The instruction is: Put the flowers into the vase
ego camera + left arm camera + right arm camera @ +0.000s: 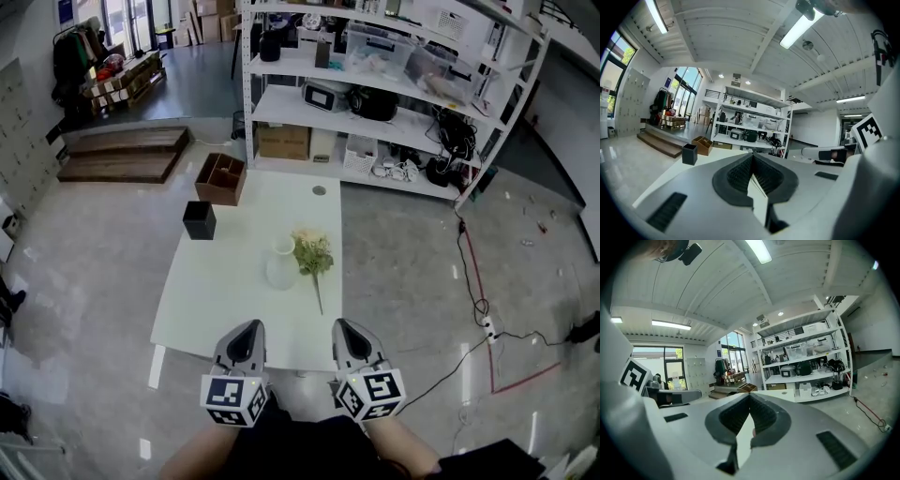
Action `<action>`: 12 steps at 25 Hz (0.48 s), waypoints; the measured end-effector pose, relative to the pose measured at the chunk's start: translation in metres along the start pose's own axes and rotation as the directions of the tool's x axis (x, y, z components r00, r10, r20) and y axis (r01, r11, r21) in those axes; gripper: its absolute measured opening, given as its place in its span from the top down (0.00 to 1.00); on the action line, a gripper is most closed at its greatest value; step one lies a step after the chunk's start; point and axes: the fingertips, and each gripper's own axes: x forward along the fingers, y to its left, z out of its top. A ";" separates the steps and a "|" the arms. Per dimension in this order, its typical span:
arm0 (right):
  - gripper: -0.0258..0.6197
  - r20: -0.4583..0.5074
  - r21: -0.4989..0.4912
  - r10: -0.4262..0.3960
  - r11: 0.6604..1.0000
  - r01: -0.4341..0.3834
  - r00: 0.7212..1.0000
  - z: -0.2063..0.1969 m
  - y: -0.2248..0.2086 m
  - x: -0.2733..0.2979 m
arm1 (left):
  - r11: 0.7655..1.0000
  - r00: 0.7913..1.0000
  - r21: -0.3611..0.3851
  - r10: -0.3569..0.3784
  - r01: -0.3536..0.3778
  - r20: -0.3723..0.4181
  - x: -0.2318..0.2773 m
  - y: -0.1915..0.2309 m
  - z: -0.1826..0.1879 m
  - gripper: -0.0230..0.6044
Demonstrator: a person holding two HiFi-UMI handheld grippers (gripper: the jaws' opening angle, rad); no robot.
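Note:
A white vase (pixel 281 264) stands near the middle of the white table (pixel 216 300). Right beside it lies a bunch of pale yellow-green flowers (pixel 313 253), with the thin stem pointing toward me. Both grippers hang side by side over the table's near edge, short of the vase and flowers. My left gripper (pixel 251 325) is shut with nothing in it, its jaws meeting at the tip (pixel 752 157). My right gripper (pixel 343 323) is likewise shut and empty (pixel 750 395). In both gripper views the jaws hide the vase and flowers.
A black square box (pixel 199 220) and a brown wooden organiser (pixel 221 178) sit at the table's far left. Behind the table stands a white shelf rack (pixel 375 94) full of equipment. A cable and power strip (pixel 486 326) lie on the floor to the right.

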 end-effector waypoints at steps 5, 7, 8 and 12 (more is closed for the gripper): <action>0.96 0.014 -0.010 0.001 1.000 -0.001 1.000 0.010 0.001 0.023 | 1.000 1.000 0.000 -0.006 0.006 -0.007 0.023 0.011 0.005 0.96; 0.96 0.022 -0.013 0.014 1.000 -0.014 1.000 0.014 -0.003 0.029 | 1.000 1.000 0.002 -0.003 0.003 -0.006 0.032 0.007 0.006 0.96; 0.96 0.023 -0.015 0.022 1.000 -0.022 0.999 0.015 -0.006 0.031 | 1.000 1.000 -0.004 0.000 0.000 -0.007 0.035 0.004 0.006 0.96; 0.96 0.023 -0.013 0.047 0.999 -0.047 0.999 0.017 -0.012 0.037 | 1.000 1.000 -0.019 0.007 -0.007 -0.019 0.044 -0.003 0.002 0.96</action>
